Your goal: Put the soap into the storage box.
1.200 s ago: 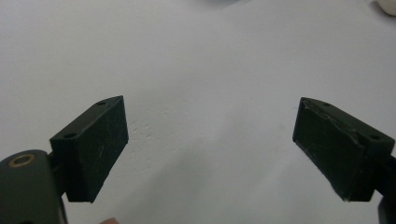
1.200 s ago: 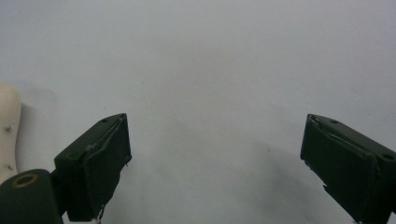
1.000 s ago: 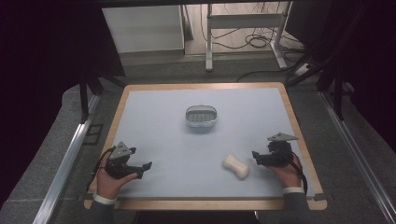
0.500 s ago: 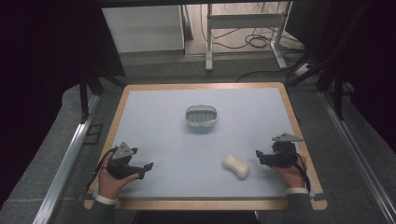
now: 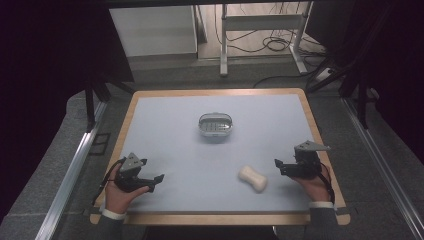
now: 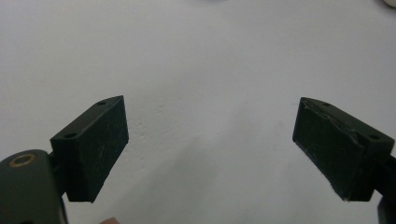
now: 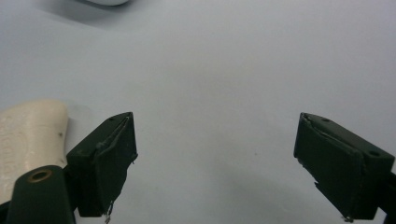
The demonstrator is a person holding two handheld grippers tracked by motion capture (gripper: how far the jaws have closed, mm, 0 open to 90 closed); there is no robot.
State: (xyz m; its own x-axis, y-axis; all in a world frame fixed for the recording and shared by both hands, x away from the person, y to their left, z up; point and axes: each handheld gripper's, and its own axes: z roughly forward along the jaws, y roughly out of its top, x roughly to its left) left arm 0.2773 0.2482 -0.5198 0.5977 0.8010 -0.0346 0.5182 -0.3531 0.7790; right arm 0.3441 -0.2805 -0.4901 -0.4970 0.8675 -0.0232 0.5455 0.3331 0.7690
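**Both grippers empty, soap bar loose on the mat**

My right gripper (image 5: 283,166) sits low at the near right of the table (image 5: 150,218), jaws pointing left toward the soap bar (image 5: 252,178). My right jaws stand wide and have just been closing a little; nothing is between them, only bare mat. In the right gripper view (image 7: 215,163) the soap bar (image 7: 25,140) lies outside my left-hand jaw, just beside it, not between the pads. Whether it touches the jaw's outer face I cannot tell.

The soap bar is cream, waisted in the middle, lying flat on the pale blue mat (image 5: 165,130), angled, near side of the table, right of centre. It is near my right gripper and well apart from my left one.

My left gripper (image 5: 156,181) rests at the near left, jaws pointing right. In the left gripper view (image 6: 210,149) the jaws are wide, empty, over plain mat.

A small oval soap dish (image 5: 216,126) stands at the table's centre, farther off than the soap bar and apart from it. My hands grip both gripper bodies from the near edge.
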